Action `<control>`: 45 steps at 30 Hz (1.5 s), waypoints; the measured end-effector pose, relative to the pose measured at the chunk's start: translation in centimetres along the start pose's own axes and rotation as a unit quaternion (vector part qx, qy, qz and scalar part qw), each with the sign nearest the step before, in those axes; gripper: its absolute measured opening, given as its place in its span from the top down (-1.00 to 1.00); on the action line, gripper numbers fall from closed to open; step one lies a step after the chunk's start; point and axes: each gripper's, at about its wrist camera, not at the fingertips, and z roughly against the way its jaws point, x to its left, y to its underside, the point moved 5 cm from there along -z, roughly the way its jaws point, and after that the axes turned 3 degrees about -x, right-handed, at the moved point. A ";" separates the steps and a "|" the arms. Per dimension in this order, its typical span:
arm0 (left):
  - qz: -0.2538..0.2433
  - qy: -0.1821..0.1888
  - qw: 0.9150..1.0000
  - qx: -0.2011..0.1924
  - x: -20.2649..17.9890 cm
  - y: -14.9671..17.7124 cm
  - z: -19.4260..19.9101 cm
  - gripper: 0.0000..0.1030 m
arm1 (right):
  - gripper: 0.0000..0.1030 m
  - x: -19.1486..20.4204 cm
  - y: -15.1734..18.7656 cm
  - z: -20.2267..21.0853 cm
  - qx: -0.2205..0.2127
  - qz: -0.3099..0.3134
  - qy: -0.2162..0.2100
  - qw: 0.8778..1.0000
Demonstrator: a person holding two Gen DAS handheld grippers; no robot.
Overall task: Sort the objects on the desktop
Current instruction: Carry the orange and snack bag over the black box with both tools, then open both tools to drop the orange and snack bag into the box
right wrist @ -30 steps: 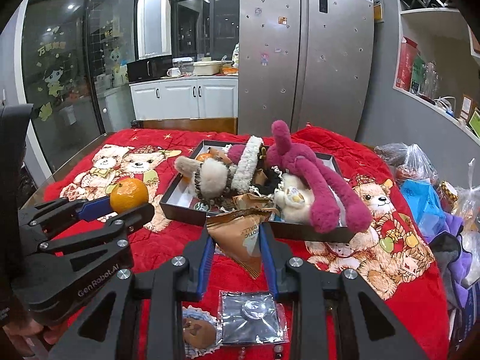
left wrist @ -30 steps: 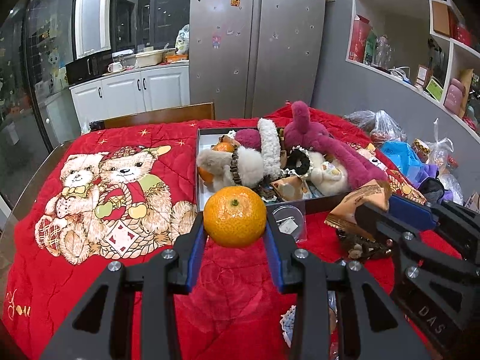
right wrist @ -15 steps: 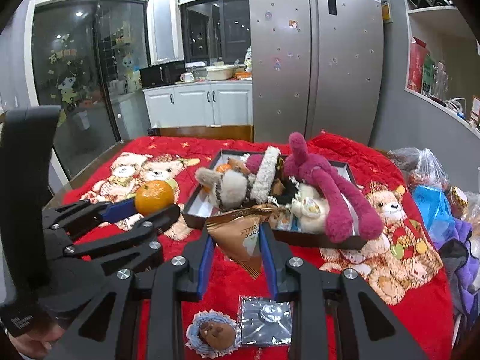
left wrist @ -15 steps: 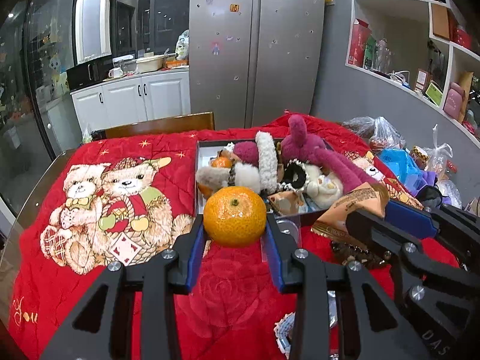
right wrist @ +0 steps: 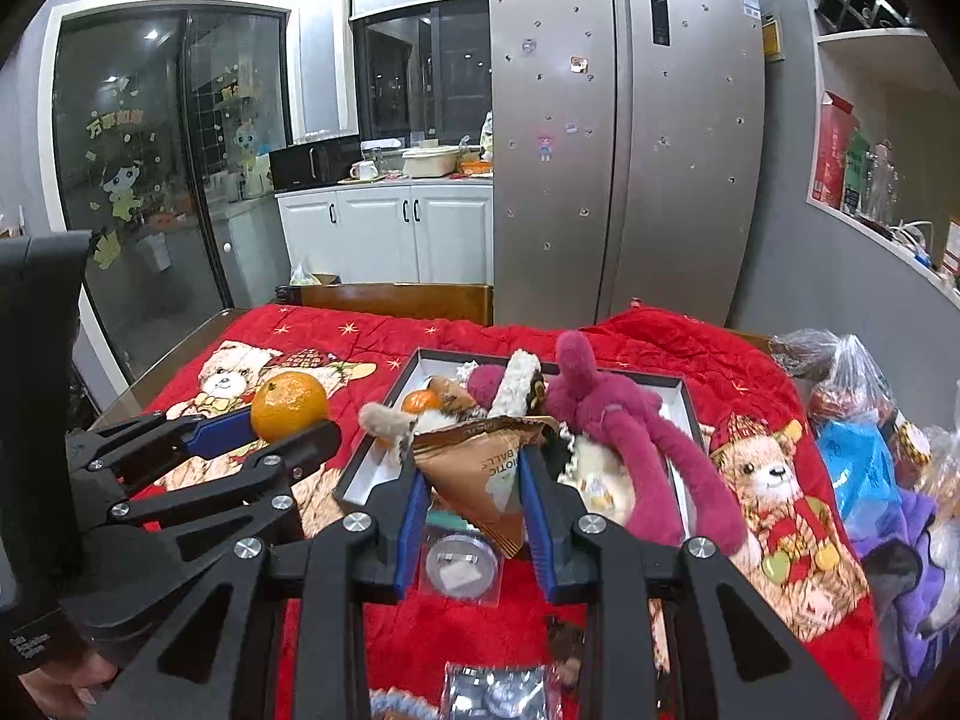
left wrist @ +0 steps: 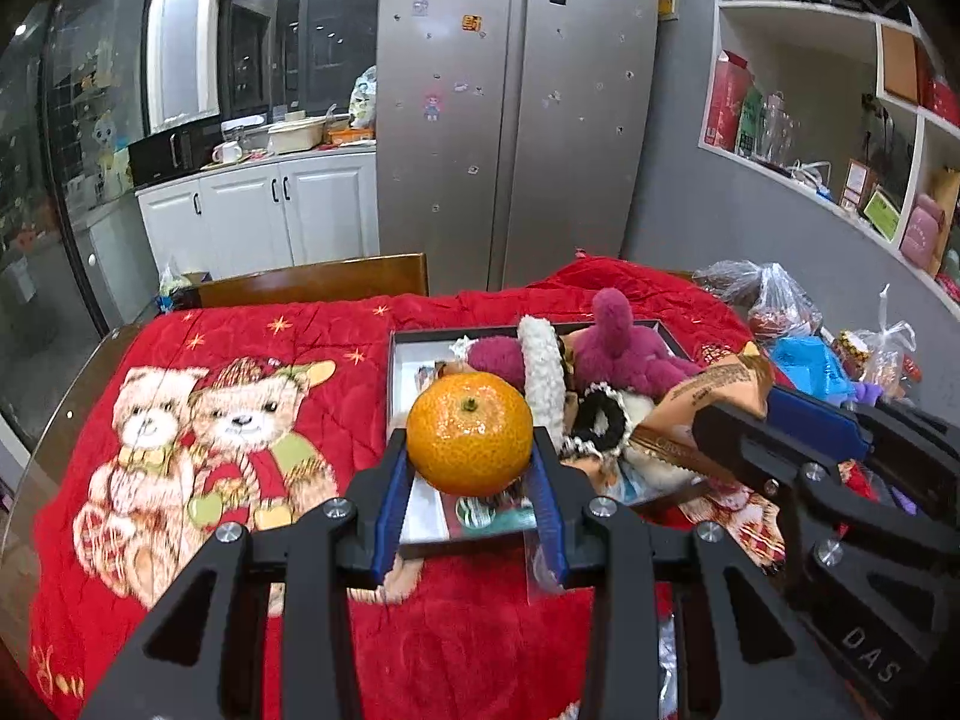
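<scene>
Tray [left wrist: 401, 360] nearer, front rim hidden

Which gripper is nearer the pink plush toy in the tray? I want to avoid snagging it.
Right. The right gripper, holding a brown snack bag, sits just beside the pink plush toy. The left gripper, holding an orange, is outside the tray.

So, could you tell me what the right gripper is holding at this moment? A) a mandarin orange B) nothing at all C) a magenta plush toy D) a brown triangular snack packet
D: in the right wrist view the right gripper is clamped on the brown triangular snack packet, while the mandarin orange sits in the left gripper.
</scene>
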 end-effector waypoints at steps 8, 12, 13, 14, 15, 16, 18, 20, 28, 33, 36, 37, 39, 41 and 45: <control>-0.003 -0.001 1.000 0.024 0.1 -2.1 -6.8 0.26 | 0.42 -1.5 -0.9 -4.8 0.020 -0.002 0.007 1.000; 0.013 -0.011 0.999 0.032 1.2 -2.7 -9.8 0.26 | 0.42 -3.0 -1.9 -8.1 0.031 -0.011 0.013 0.999; 0.016 -0.011 0.999 0.033 1.4 -2.6 -10.3 0.26 | 0.42 -3.3 -2.0 -8.7 0.032 -0.012 0.017 0.999; 0.014 -0.012 0.999 0.039 1.5 -2.4 -11.0 0.26 | 0.42 -3.6 -2.1 -9.5 0.035 -0.013 0.019 0.999; 0.010 -0.014 0.999 0.043 1.6 -2.3 -11.5 0.26 | 0.42 -3.8 -2.2 -10.0 0.037 -0.014 0.020 0.999; 0.006 -0.017 0.999 0.042 1.8 -2.1 -11.7 0.26 | 0.42 -3.9 -2.2 -10.5 0.039 -0.016 0.021 0.999; 0.008 -0.020 0.999 0.044 2.2 -1.9 -11.9 0.26 | 0.42 -4.4 -2.2 -11.5 0.043 -0.022 0.022 0.999; 0.015 -0.017 0.999 0.044 2.6 -1.8 -12.1 0.26 | 0.42 -4.6 -2.0 -12.0 0.047 -0.027 0.023 0.998; 0.004 -0.020 0.999 0.044 2.4 -1.6 -13.2 0.26 | 0.42 -4.6 -1.1 -13.7 0.061 -0.025 0.019 0.998; -0.005 -0.023 0.999 0.039 2.2 -1.6 -13.6 0.26 | 0.42 -4.5 -1.1 -14.0 0.061 -0.023 0.019 0.998; -0.004 -0.026 0.999 0.038 2.3 -1.6 -13.7 0.25 | 0.42 -4.4 -1.1 -14.1 0.061 -0.021 0.017 0.998; -0.005 -0.026 0.999 0.039 2.3 -1.6 -13.8 0.24 | 0.41 -4.4 -1.0 -14.1 0.061 -0.020 0.015 0.998; -0.009 -0.024 0.999 0.034 2.3 -1.6 -13.6 0.07 | 0.38 -4.5 -1.1 -14.0 0.055 -0.030 0.012 0.998; -0.008 -0.028 0.999 0.018 2.4 -1.9 -13.0 -0.33 | 0.15 -4.9 -1.2 -13.9 0.051 -0.038 0.016 0.998; -0.011 -0.034 0.999 0.008 2.7 -2.4 -12.3 -0.59 | -0.09 -5.4 -1.7 -13.2 0.037 -0.044 0.029 0.998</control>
